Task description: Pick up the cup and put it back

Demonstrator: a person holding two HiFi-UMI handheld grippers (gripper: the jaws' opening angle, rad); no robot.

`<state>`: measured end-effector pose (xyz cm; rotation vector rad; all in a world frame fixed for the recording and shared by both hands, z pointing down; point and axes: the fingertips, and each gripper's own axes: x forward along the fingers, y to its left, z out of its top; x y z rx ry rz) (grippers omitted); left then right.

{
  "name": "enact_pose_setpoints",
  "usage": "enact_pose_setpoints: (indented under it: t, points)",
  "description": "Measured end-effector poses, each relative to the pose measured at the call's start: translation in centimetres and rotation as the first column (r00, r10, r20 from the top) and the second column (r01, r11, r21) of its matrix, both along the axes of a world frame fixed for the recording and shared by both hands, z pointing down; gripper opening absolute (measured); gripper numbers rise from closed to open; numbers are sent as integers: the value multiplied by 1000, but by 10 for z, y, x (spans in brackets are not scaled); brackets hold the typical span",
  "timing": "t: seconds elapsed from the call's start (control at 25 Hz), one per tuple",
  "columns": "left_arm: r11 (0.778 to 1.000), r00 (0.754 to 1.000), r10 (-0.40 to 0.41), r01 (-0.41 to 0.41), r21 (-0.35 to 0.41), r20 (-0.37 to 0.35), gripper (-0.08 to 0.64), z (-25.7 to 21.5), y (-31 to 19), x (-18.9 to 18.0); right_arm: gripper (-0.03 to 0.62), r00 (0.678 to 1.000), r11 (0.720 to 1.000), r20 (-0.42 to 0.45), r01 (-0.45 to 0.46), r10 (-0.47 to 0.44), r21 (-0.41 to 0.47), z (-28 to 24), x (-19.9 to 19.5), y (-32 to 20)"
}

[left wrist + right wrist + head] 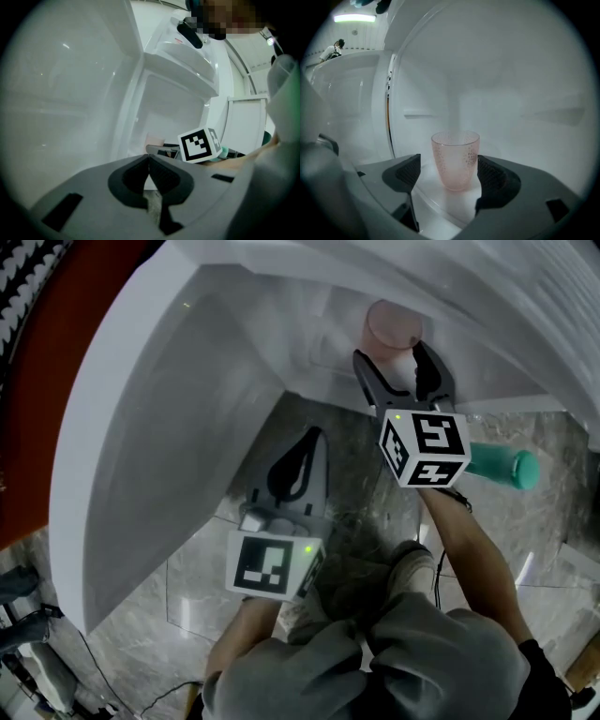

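Looking along the right gripper (450, 173), I have its jaws spread wide with the cup (455, 159) standing between the two pads. There is a gap on each side, narrower on the right, and neither pad seems to touch it. The cup sits on the white shelf (440, 202) inside an open white cabinet that looks like a fridge, fairly near the shelf's front lip. In the head view the right gripper (394, 352) reaches up and away from me, and the cup (392, 326) shows just past its tips. The left gripper (312, 439) hangs lower and nearer, to the left. Its jaws are pressed together on nothing, as the left gripper view (149, 159) confirms.

My worry is the uneven gap. If I close now, I think the right pad will land first and shove the cup left across the smooth shelf, or rock it over. The wall tapers toward the base, so a light grip could let the cup slide down out of the pads once lifted. Pulling back carelessly might drag it over the near lip.

The cup is upright, its mouth facing up and its long axis vertical. The rim is wider than the base, and it has no handle that I can see.
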<state>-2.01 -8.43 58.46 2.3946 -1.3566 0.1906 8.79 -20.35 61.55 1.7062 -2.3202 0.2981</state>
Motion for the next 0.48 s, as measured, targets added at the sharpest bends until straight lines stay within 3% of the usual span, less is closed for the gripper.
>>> enact_pose_setpoints:
  t: [0.48]
  points:
    - [1000, 1000, -22, 22, 12, 17, 14, 2, -2, 10, 373, 998, 998, -46, -36, 38, 55, 5, 4, -29]
